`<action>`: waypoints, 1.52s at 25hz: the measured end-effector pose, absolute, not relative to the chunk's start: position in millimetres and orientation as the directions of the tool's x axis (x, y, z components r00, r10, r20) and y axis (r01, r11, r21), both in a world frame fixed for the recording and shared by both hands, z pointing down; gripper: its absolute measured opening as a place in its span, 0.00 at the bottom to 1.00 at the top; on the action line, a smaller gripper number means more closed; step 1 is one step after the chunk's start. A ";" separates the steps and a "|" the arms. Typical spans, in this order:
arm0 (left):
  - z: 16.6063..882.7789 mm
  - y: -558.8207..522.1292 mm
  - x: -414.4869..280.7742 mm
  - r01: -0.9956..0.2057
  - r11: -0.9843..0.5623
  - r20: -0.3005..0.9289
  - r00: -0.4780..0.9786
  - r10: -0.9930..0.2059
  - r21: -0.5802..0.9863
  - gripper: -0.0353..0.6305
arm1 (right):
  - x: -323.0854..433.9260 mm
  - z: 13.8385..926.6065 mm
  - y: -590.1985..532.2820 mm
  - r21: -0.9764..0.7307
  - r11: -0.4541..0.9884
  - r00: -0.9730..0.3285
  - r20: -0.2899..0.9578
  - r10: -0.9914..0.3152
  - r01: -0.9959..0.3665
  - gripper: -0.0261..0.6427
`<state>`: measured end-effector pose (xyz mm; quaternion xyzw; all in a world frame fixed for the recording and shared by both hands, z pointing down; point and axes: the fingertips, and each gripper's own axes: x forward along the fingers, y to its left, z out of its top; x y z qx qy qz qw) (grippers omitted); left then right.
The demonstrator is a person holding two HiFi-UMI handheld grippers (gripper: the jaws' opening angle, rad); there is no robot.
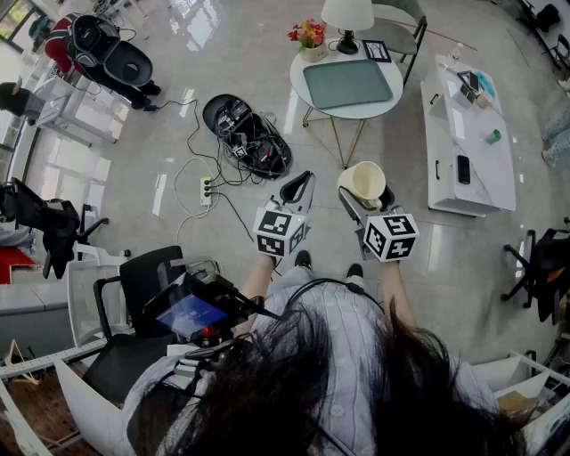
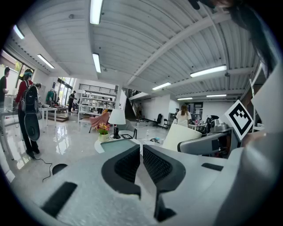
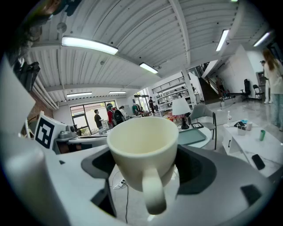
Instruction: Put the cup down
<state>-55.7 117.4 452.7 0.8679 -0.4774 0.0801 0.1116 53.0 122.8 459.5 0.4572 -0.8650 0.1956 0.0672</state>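
A cream cup (image 3: 142, 148) with its handle toward the camera sits upright between the jaws of my right gripper (image 3: 143, 165), which press on its sides. In the head view the cup (image 1: 363, 181) is held in the air above the floor by the right gripper (image 1: 367, 198), near the round white table (image 1: 349, 85). My left gripper (image 1: 297, 191) hangs beside it to the left; its jaws stand almost together with nothing between them, as the left gripper view (image 2: 140, 164) shows.
The round table carries a green tray (image 1: 346, 82), a lamp (image 1: 347, 18), flowers (image 1: 308, 36) and a small frame. A long white table (image 1: 467, 134) with small items stands at the right. Cables and a dark case (image 1: 247, 135) lie on the floor. An office chair (image 1: 142, 294) is at the left.
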 end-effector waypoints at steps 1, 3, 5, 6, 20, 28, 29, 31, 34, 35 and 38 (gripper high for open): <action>452.7 116.5 -55.3 -0.845 -0.522 0.245 0.534 -0.809 0.118 0.08 | 51.3 459.1 122.6 -0.274 0.508 -0.574 0.296 -0.763 -0.817 0.62; 452.7 114.6 -54.5 -0.842 -0.527 0.244 0.539 -0.806 0.119 0.08 | 48.5 458.7 121.6 -0.269 0.512 -0.576 0.298 -0.762 -0.816 0.62; 452.9 112.4 -53.1 -0.837 -0.534 0.242 0.546 -0.802 0.118 0.08 | 47.0 459.2 119.9 -0.265 0.514 -0.576 0.299 -0.761 -0.816 0.62; 452.9 111.2 -52.5 -0.835 -0.538 0.241 0.549 -0.800 0.117 0.08 | 46.4 459.2 118.9 -0.262 0.516 -0.577 0.297 -0.761 -0.815 0.62; 452.1 100.6 -75.2 -0.799 -0.593 0.239 0.599 -0.765 0.105 0.08 | 15.1 453.9 110.2 -0.276 0.495 -0.561 0.272 -0.782 -0.824 0.62; 455.2 98.7 -100.5 -0.782 -0.614 0.238 0.621 -0.747 0.111 0.08 | -5.9 456.9 111.5 -0.297 0.456 -0.533 0.277 -0.800 -0.839 0.62; 457.1 98.3 -102.1 -0.782 -0.613 0.239 0.621 -0.747 0.113 0.08 | -6.9 457.8 111.0 -0.296 0.455 -0.532 0.280 -0.799 -0.840 0.62; 460.2 97.9 -104.0 -0.780 -0.614 0.242 0.622 -0.744 0.118 0.08 | -8.0 458.8 109.7 -0.293 0.453 -0.529 0.283 -0.800 -0.842 0.62; 461.7 93.4 -104.0 -0.778 -0.616 0.244 0.626 -0.740 0.125 0.08 | -7.5 457.6 103.2 -0.293 0.447 -0.524 0.284 -0.803 -0.845 0.62; 462.0 91.1 -104.2 -0.777 -0.617 0.246 0.627 -0.739 0.127 0.08 | -7.4 457.3 100.2 -0.293 0.446 -0.522 0.284 -0.804 -0.846 0.62; 463.9 83.3 -105.3 -0.775 -0.618 0.253 0.628 -0.735 0.129 0.08 | -7.7 457.7 91.1 -0.300 0.440 -0.519 0.286 -0.805 -0.847 0.62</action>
